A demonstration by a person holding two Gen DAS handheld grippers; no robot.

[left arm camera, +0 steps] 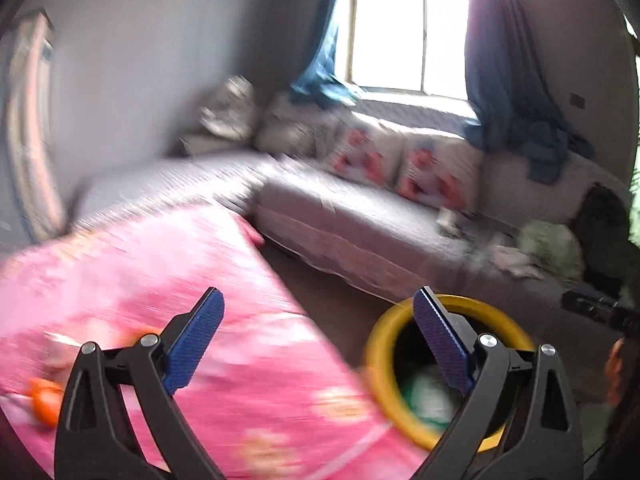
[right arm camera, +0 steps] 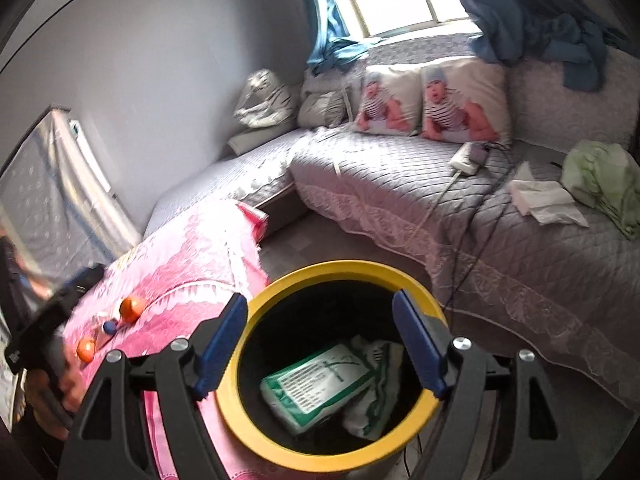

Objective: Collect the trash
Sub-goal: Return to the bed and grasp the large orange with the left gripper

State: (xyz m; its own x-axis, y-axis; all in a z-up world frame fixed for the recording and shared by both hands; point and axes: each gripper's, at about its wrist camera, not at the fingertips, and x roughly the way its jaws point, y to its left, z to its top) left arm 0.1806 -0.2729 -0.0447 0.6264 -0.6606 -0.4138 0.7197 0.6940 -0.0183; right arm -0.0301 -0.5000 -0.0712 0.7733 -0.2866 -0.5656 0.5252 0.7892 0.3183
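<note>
A: What do the claws have hold of?

B: Nothing. The right claw (right arm camera: 320, 344) stands well spread, its blue pads on either side of the yellow-rimmed bin (right arm camera: 434, 400) below, with only air between them. The left claw (left arm camera: 320, 344) gapes wider still, empty too, over the edge of the pink-covered desk (left arm camera: 224, 264) at lower left of its blurred view; the bin (left arm camera: 378, 344) sits at lower right there.

A: And the trash?

B: Inside the bin, low in the centre of the right wrist view. A green-and-white packet (right arm camera: 320, 384) lies flat, printed face up, its long axis slanting from lower left up to upper right. A crumpled white-and-green wrapper (right arm camera: 380, 392) touches it on the right.

A: Anything else nearby?

B: At lower left of that view, two orange balls (right arm camera: 131, 307) and a small blue-and-white piece (right arm camera: 109, 326) lie on the pink cloth. Beyond, at upper right, white tissues (right arm camera: 540, 196) rest on the quilted sofa (right arm camera: 380, 168) beside a pale green cloth (right arm camera: 600, 176).
</note>
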